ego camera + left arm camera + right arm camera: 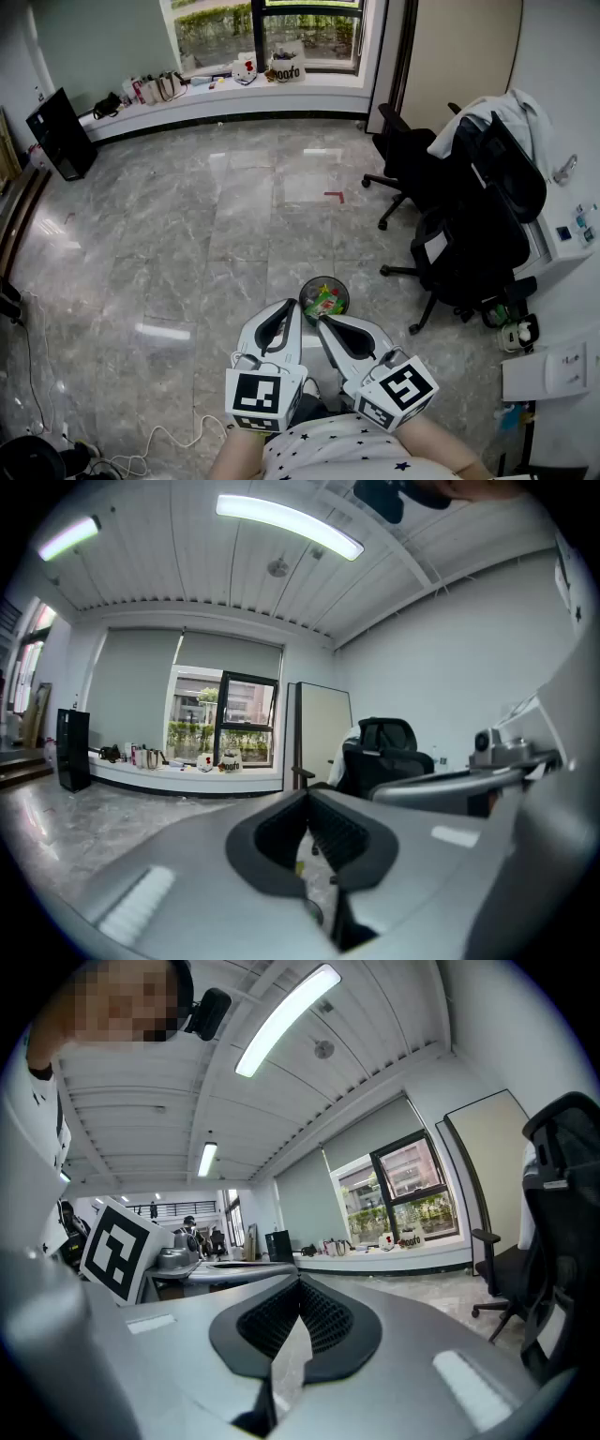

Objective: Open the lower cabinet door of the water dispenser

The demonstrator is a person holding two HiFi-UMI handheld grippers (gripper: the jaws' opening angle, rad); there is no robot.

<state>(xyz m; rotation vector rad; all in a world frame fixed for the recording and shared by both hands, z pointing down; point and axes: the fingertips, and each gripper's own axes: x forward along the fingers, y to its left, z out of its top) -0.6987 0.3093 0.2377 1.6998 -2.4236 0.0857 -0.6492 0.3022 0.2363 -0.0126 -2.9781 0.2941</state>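
Observation:
A white appliance with a small control panel and a tap on top, which looks like the water dispenser (568,234), stands at the right edge of the head view, behind the office chairs. Its lower door is hidden from here. Both grippers are held close to the person's body, side by side, pointing level across the room and far from the dispenser. The left gripper (289,307) (307,795) has its jaws together with nothing between them. The right gripper (324,324) (300,1284) is likewise shut and empty.
A round bin (324,299) with green rubbish sits on the marble floor just ahead of the jaws. Two black office chairs (469,246) (409,161) crowd the right side, one draped with a pale jacket (514,111). Cables (159,441) trail at lower left. A black box (60,133) stands by the window ledge.

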